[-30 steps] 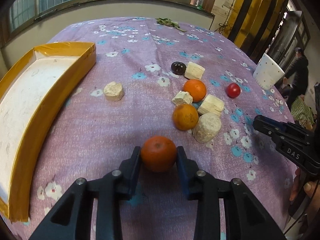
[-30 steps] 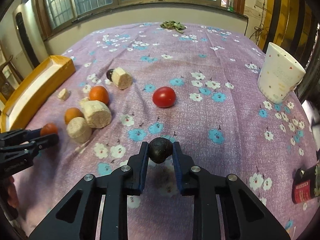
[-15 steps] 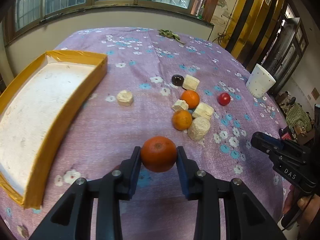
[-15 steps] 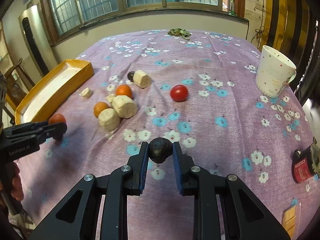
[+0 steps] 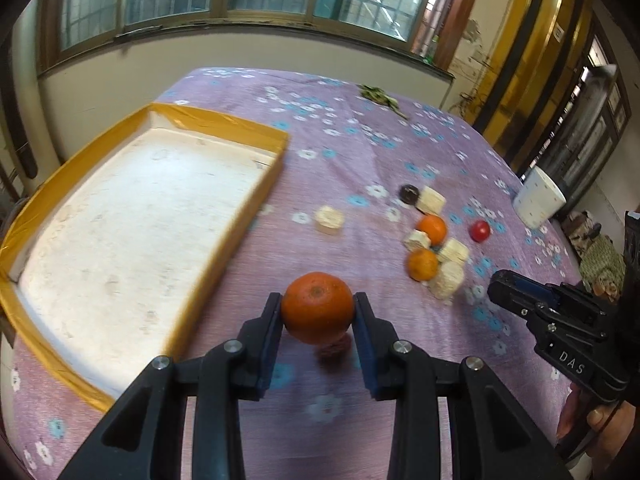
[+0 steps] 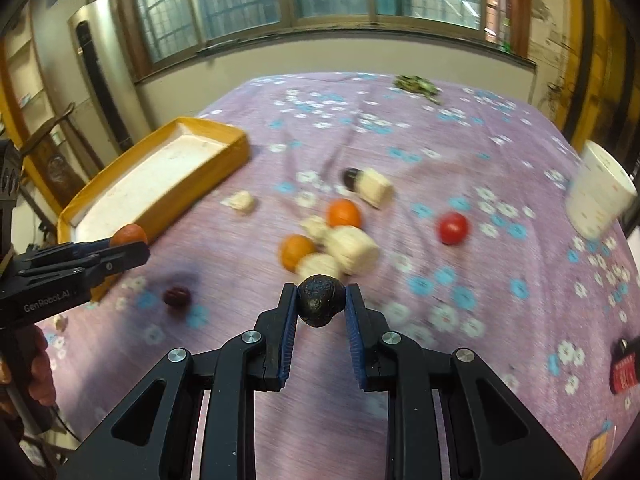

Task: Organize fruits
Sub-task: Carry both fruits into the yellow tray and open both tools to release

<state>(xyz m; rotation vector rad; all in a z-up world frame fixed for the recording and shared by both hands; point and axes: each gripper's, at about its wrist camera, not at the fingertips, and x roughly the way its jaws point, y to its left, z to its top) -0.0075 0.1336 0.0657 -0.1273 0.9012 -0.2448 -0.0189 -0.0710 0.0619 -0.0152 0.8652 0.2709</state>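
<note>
My left gripper [image 5: 318, 312] is shut on an orange [image 5: 318, 307], held above the cloth just right of the yellow tray [image 5: 224, 236]. My right gripper [image 6: 321, 304] is shut on a dark round fruit [image 6: 321, 300], lifted over the cloth. From the right wrist view the left gripper [image 6: 132, 250] with its orange [image 6: 129, 234] hangs beside the tray [image 6: 224, 152]. Two more oranges [image 5: 431, 229] [image 5: 422, 265], a red tomato [image 5: 479, 231] and a dark fruit [image 5: 409, 193] lie among pale chunks [image 5: 447, 285]. A small dark red fruit [image 6: 177, 297] lies under the left gripper.
A white dotted cup [image 5: 539, 199] stands at the right edge of the table. A dark bottle [image 6: 626, 368] lies at the near right. Green leaves [image 6: 416, 85] sit at the far end. A hand [image 5: 600, 428] holds the right gripper's handle.
Both grippers have risen and drawn back and left with their fruits. The tray now fills more of the left wrist view, and the fruit pile looks farther away.
</note>
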